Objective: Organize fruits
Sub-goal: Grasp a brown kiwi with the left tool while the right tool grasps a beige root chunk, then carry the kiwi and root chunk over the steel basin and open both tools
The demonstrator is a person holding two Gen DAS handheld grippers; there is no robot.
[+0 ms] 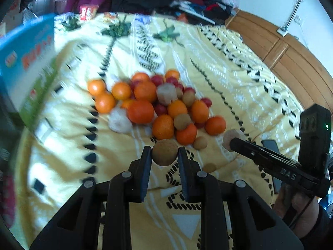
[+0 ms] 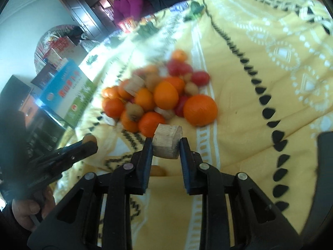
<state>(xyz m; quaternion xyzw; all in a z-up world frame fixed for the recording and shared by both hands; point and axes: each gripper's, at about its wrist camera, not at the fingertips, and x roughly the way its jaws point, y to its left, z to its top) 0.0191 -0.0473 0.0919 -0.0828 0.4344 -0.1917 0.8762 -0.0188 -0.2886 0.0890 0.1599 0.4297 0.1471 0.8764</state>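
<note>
A heap of fruit (image 1: 158, 106) lies on a yellow patterned bedspread (image 1: 229, 66): oranges, small red fruits, brown round fruits and pale cut chunks. My left gripper (image 1: 164, 153) is shut on a brown round fruit (image 1: 164, 152), held just in front of the heap. My right gripper (image 2: 165, 145) is shut on a pale cut chunk (image 2: 167, 143), near the heap's (image 2: 158, 98) front edge. In the left wrist view the right gripper (image 1: 230, 140) shows at the right with the chunk (image 1: 232, 137) at its tip. In the right wrist view the left gripper (image 2: 90, 142) appears at the left.
A blue and green printed box (image 1: 31, 62) stands at the bedspread's left edge. A loose brown fruit (image 1: 200, 142) and another (image 1: 209, 167) lie near the left gripper. A phone (image 1: 270, 145) lies at the right. A person in a purple top (image 2: 127, 2) sits beyond the bed beside piled clothes.
</note>
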